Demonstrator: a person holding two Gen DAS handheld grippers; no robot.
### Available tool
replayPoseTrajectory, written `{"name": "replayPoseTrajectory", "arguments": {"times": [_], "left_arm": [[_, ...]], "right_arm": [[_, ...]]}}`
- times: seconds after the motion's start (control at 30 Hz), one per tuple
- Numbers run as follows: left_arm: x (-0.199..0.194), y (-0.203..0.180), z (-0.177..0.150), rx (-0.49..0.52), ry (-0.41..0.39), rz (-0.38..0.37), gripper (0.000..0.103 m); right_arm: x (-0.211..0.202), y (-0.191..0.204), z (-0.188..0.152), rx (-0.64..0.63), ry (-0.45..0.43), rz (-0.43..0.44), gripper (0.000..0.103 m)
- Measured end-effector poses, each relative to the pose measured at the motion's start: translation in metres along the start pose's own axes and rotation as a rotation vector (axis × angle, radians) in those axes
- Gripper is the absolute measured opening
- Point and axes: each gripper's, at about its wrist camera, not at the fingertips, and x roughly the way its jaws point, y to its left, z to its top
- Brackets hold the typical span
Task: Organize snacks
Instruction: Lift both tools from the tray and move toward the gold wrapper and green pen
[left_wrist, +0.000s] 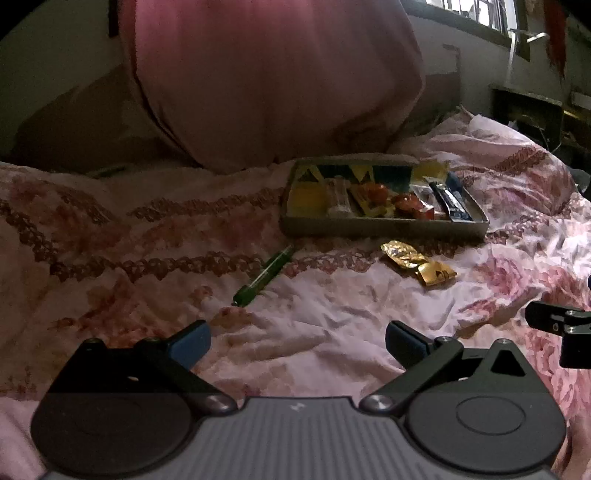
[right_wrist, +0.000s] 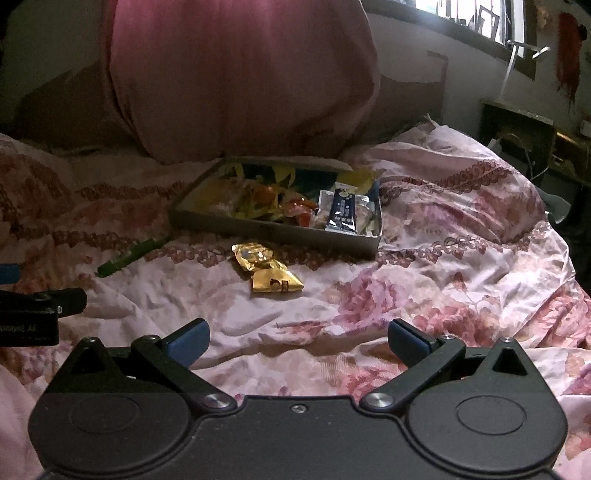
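Observation:
A shallow grey tin tray lies on the pink floral bedspread and holds several snack packets in yellow, orange and dark blue. It also shows in the right wrist view. Two gold foil snack packets lie on the bedspread just in front of the tray, also in the right wrist view. My left gripper is open and empty, low over the bedspread well short of the packets. My right gripper is open and empty, also short of them.
A green pen lies left of the gold packets, seen too in the right wrist view. A large pink pillow stands behind the tray. A dark bedside stand is at the far right. The bedspread is wrinkled.

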Motion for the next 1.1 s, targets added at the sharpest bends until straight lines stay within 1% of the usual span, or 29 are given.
{"name": "replayPoseTrajectory", "arguments": {"times": [0.1, 0.3, 0.47, 0.67, 0.73, 0.83, 1.1], "left_arm": [[0.003, -0.001, 0.001, 0.005, 0.017, -0.003, 0.103], [0.011, -0.006, 0.001, 0.030, 0.058, 0.026, 0.103], [0.020, -0.008, 0.004, 0.052, 0.097, 0.036, 0.103], [0.037, -0.007, 0.012, 0.051, 0.162, 0.025, 0.103], [0.045, -0.005, 0.016, 0.044, 0.180, 0.024, 0.103], [0.054, -0.004, 0.021, 0.048, 0.183, 0.034, 0.103], [0.079, 0.000, 0.033, 0.056, 0.203, 0.055, 0.103]], "right_arm": [[0.003, 0.000, 0.000, 0.005, 0.009, 0.006, 0.102], [0.014, -0.001, 0.001, 0.032, 0.044, 0.030, 0.102], [0.022, -0.002, 0.002, 0.060, 0.065, 0.051, 0.102], [0.036, -0.007, 0.005, 0.094, 0.113, 0.090, 0.102], [0.043, -0.006, 0.007, 0.082, 0.129, 0.099, 0.102], [0.052, -0.004, 0.011, 0.053, 0.140, 0.101, 0.102], [0.076, 0.004, 0.029, -0.001, 0.134, 0.123, 0.102]]}}
